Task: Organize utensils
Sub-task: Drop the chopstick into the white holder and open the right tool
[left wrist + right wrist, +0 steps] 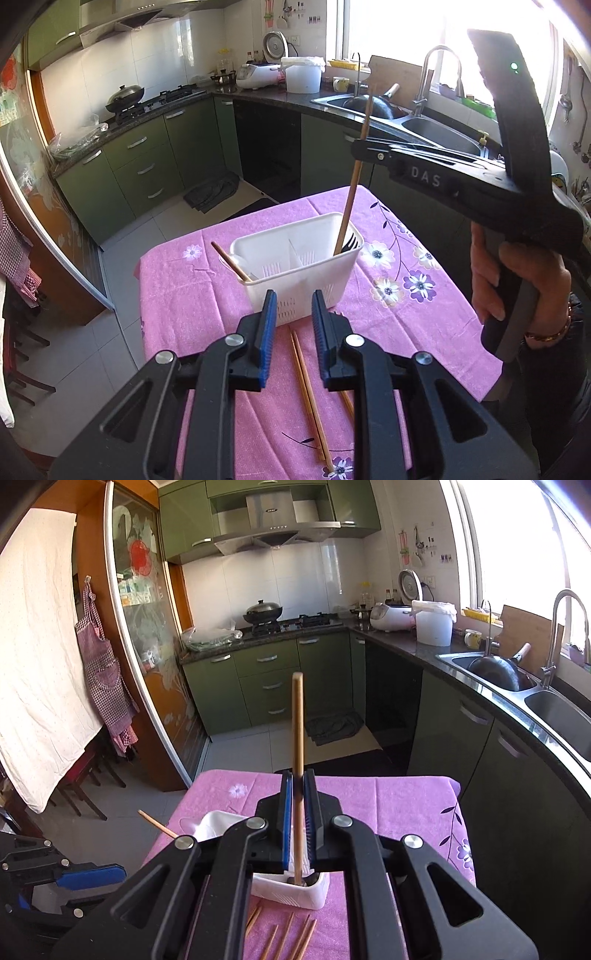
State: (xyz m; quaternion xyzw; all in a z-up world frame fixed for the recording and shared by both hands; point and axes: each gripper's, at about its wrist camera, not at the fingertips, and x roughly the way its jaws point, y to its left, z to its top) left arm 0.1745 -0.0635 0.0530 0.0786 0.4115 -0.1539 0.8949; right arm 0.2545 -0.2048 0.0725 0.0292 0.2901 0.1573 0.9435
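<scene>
Nearest the left gripper [293, 314], we find its blue pads spread with nothing between them; loose chopsticks [308, 398] lie on the surface [177, 295] directly beneath and behind its fingertips. Just ahead of it stands the white utensil basket [295, 266], divided into compartments, with one chopstick leaning out of its far-left end and a dark fork in its far-right compartment. Above that compartment, the right gripper [299, 805] is clamped on an upright chopstick [297, 738], whose lower tip already sits inside the basket. We judge the step in hand to be depositing this chopstick. The next move calls for loosening the clamp so it drops, then returning for the loose chopsticks near the basket's front wall.
</scene>
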